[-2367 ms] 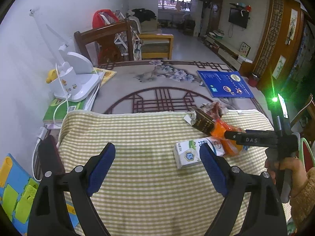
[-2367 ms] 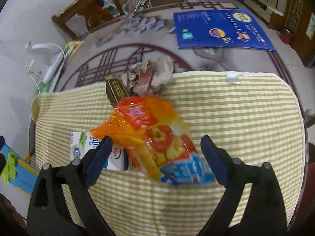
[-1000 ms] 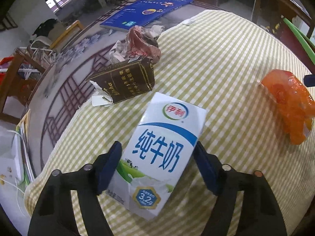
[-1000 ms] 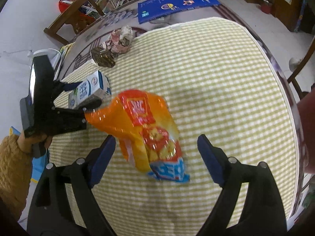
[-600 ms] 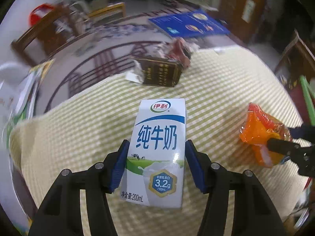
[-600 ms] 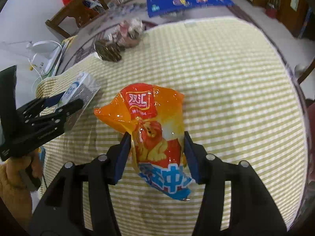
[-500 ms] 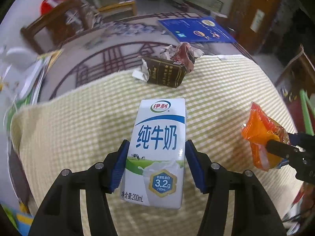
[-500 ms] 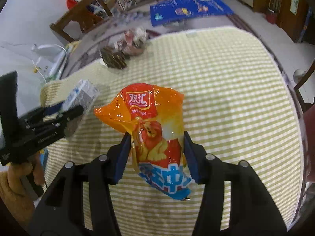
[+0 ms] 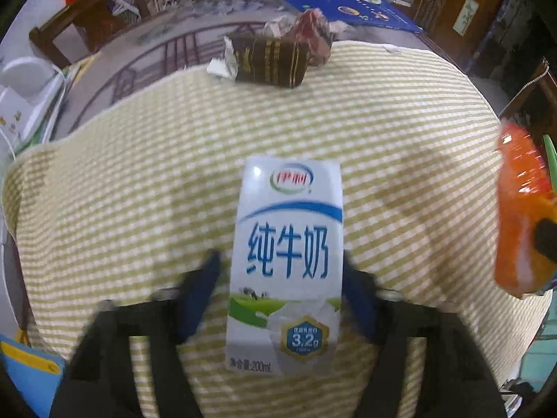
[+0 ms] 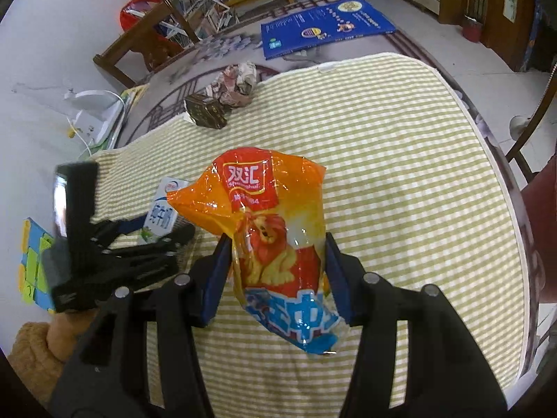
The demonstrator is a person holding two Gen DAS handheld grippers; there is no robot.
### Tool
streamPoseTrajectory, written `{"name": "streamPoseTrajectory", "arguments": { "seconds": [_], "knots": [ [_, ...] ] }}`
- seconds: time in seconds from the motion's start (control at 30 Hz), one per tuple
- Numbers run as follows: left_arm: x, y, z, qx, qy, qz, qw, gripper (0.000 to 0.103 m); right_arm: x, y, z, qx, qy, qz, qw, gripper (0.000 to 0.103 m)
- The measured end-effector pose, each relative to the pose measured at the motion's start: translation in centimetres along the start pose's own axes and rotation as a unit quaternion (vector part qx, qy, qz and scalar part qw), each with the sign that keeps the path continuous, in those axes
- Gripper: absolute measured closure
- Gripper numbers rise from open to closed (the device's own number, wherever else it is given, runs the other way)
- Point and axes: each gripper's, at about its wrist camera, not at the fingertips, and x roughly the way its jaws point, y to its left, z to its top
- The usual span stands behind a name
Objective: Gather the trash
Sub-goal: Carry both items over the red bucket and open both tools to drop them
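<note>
We now have the milk carton pinched in our left gripper, jaws closing further, and the orange snack bag clamped in our right gripper, both lifted off the checked cloth where they lay earlier.

Pale grey wall at 10 o'clock; dark wooden chair at 11; blue poster-like sheet on patterned round tabletop at 12.

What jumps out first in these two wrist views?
The orange snack bag fills the middle of the right wrist view, pinched in the right tool above the yellow checked tablecloth. In the left wrist view, the white milk carton sits between the left tool as its jaws close. Behind, a dark brown carton and crumpled wrappers lie at the cloth's far edge.
</note>
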Motion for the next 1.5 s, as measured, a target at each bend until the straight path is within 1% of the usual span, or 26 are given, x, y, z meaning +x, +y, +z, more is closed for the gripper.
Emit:
{"name": "streamPoseTrajectory", "arguments": {
  "seconds": [0.07,0.2,0.4,0.5,0.57,0.6,0.67,0.93,1.17,1.3,1.5],
  "knots": [
    [-1.0,0.2,-0.3,-0.013,-0.016,-0.003,0.9998,0.054,-1.0,0.1,-0.1,0.000,-0.016,0.000,1.000,0.052],
    [-5.1,0.0,-0.3,-0.024,-0.072,-0.005,0.9971,0.054,-3.9,0.0,0.1,0.012,-0.064,0.010,0.998,0.052],
    [-11.7,-1.3,-0.1,-0.035,-0.154,-0.019,0.9873,0.054,-8.3,0.2,0.5,0.018,-0.133,0.031,0.990,0.052],
    [-14.4,-2.3,-0.2,-0.030,-0.183,-0.023,0.9823,0.054,-10.0,0.2,0.6,0.017,-0.154,0.035,0.987,0.052],
    [-15.4,-3.0,-0.2,-0.028,-0.196,-0.029,0.9797,0.054,-10.5,0.1,0.7,0.018,-0.161,0.038,0.986,0.052],
    [-15.3,-3.3,0.6,-0.027,-0.199,-0.031,0.9790,0.054,-10.9,0.0,0.6,0.020,-0.165,0.039,0.985,0.052],
    [-15.8,-3.9,1.0,-0.026,-0.207,-0.034,0.9774,0.054,-11.3,-0.4,0.6,0.024,-0.169,0.041,0.984,0.052],
    [-16.1,-6.1,0.8,-0.017,-0.209,-0.036,0.9771,0.054,-12.4,-2.2,0.1,0.042,-0.179,0.053,0.981,0.052],
    [-16.8,-8.3,0.9,-0.011,-0.216,-0.032,0.9759,0.054,-13.8,-4.1,0.1,0.045,-0.191,0.054,0.979,0.052],
    [-17.2,-9.8,1.1,-0.014,-0.222,-0.029,0.9745,0.054,-14.6,-5.6,0.3,0.044,-0.196,0.058,0.978,0.052],
    [-17.0,-12.1,1.4,-0.024,-0.222,-0.025,0.9744,0.054,-15.4,-8.4,0.9,0.039,-0.190,0.067,0.979,0.052]
  ]
}}
